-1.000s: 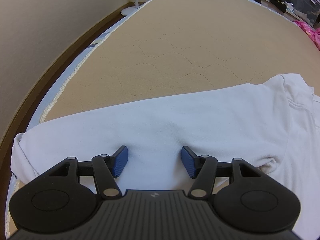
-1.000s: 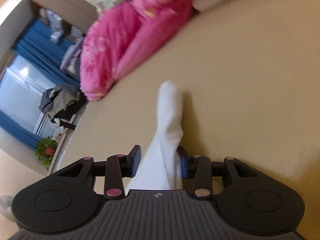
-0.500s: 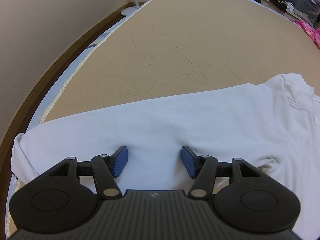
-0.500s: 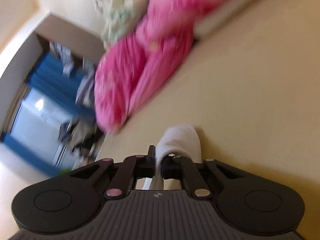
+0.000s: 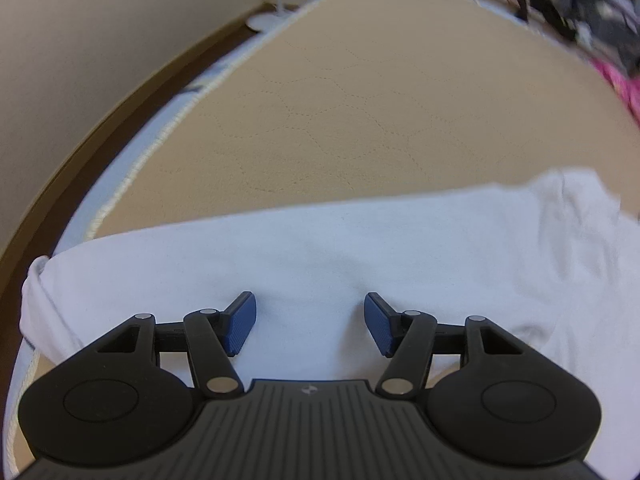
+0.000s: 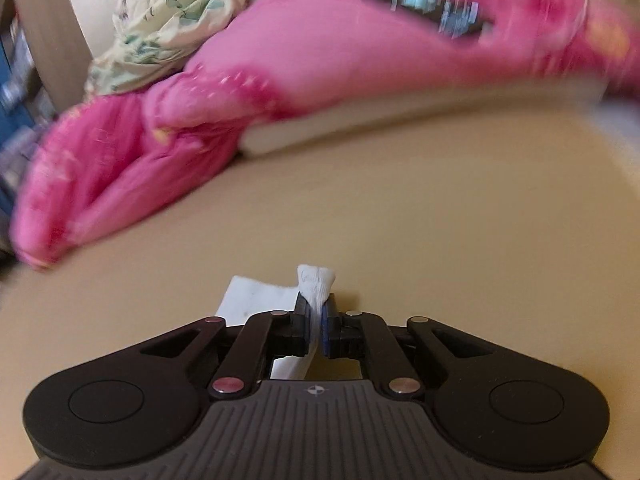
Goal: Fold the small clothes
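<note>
A white shirt [image 5: 320, 248] lies spread across the near part of the tan quilted mattress [image 5: 360, 100]. My left gripper [image 5: 308, 324] is open and hovers just over the shirt's body, its blue pads apart with cloth between and below them. In the right wrist view my right gripper [image 6: 316, 316] is shut on a pinch of the white shirt's sleeve [image 6: 316, 284]; a bunched tip sticks out past the fingertips and more white cloth [image 6: 256, 296] hangs to the left below it.
A pink blanket [image 6: 280, 80] and a pale floral cloth [image 6: 160, 12] are heaped at the mattress's far side. The wall and a dark bed frame [image 5: 80, 128] run along the left. A fan base [image 5: 264, 20] stands on the floor beyond.
My right gripper closed on the white sleeve and swung round with it, so the pink blanket now fills the view. The left gripper stayed open over the shirt, nearly still.
</note>
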`<state>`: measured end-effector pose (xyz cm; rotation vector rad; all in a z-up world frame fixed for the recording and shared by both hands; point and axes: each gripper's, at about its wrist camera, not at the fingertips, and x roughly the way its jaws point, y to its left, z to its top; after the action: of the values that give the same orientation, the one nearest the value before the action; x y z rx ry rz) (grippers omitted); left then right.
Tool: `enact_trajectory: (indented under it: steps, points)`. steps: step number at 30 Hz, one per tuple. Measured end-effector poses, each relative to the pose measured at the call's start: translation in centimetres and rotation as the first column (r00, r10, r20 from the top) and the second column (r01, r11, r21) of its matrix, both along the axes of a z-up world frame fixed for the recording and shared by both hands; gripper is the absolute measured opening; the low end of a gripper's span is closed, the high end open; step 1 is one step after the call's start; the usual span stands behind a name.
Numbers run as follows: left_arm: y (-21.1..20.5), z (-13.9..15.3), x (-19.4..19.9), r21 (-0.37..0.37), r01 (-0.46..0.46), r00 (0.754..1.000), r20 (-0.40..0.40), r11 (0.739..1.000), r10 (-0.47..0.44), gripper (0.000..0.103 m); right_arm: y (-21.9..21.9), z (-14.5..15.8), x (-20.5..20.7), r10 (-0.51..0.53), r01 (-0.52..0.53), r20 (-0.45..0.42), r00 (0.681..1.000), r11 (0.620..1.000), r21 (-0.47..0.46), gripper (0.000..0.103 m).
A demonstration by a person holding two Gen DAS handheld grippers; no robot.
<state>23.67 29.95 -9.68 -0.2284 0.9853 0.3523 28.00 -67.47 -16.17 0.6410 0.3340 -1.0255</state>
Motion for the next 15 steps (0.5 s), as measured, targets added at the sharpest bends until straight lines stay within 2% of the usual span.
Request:
enact_trajectory:
  steps: [1, 2, 4, 6, 7, 9, 10, 11, 12, 14, 15]
  points:
    - [0.1, 0.6, -0.4, -0.014, -0.008, 0.999, 0.034, 1.0, 0.009, 0.065, 0.5, 0.7, -0.1, -0.031, 0.031, -0.018, 0.999, 0.999, -0.038, 0.018]
    - [0.2, 1.2, -0.7, -0.031, -0.008, 0.998, 0.067, 1.0, 0.01, 0.065, 0.9, 1.6, -0.2, -0.077, 0.074, -0.036, 0.996, 0.994, -0.084, 0.02]
    - [0.1, 1.9, -1.2, -0.064, 0.008, 0.994, 0.114, 0.998, 0.0, 0.065, 1.7, 3.5, -0.9, -0.178, 0.162, -0.069, 0.982, 0.968, -0.191, 0.031]
    - [0.0, 2.0, -1.2, -0.121, 0.049, 0.99, 0.137, 0.991, -0.032, 0.065, 2.0, 5.1, -1.5, -0.176, 0.161, -0.045, 0.983, 0.96, -0.23, 0.033]
    - [0.2, 1.7, -1.2, -0.142, 0.062, 0.991, 0.125, 0.988, -0.044, 0.065, 2.1, 5.8, -1.8, -0.146, 0.134, -0.036, 0.989, 0.964, -0.228, 0.033]
    - [0.8, 0.1, -1.1, -0.15, 0.027, 1.0, 0.019, 0.988, -0.024, 0.064, 2.6, 7.5, -2.2, -0.045, 0.045, 0.002, 0.999, 0.98, -0.196, 0.033]
    - [1.3, -0.7, -1.3, -0.138, -0.005, 0.999, -0.037, 0.99, 0.0, 0.05, 3.1, 8.4, -2.5, 0.016, -0.01, 0.029, 0.999, 0.984, -0.18, 0.033]
    - [1.8, -0.7, -1.7, -0.121, -0.014, 0.999, -0.037, 0.993, 0.01, 0.042, 3.8, 9.6, -2.7, 0.084, -0.072, 0.061, 0.995, 0.983, -0.168, 0.033]
    - [2.4, -0.2, -2.1, -0.109, -0.03, 0.999, -0.023, 0.994, 0.027, 0.039, 4.9, 10.6, -3.1, 0.155, -0.139, 0.093, 0.983, 0.978, -0.158, 0.033]
    - [4.1, 0.8, -3.6, -0.093, -0.107, 0.994, 0.02, 0.99, 0.109, 0.04, 7.6, 12.8, -3.7, 0.3, -0.28, 0.141, 0.943, 0.949, -0.144, 0.038]
    - [5.3, 1.0, -4.5, -0.095, -0.154, 0.987, 0.035, 0.984, 0.158, 0.04, 9.2, 13.6, -4.2, 0.37, -0.351, 0.153, 0.916, 0.926, -0.141, 0.046]
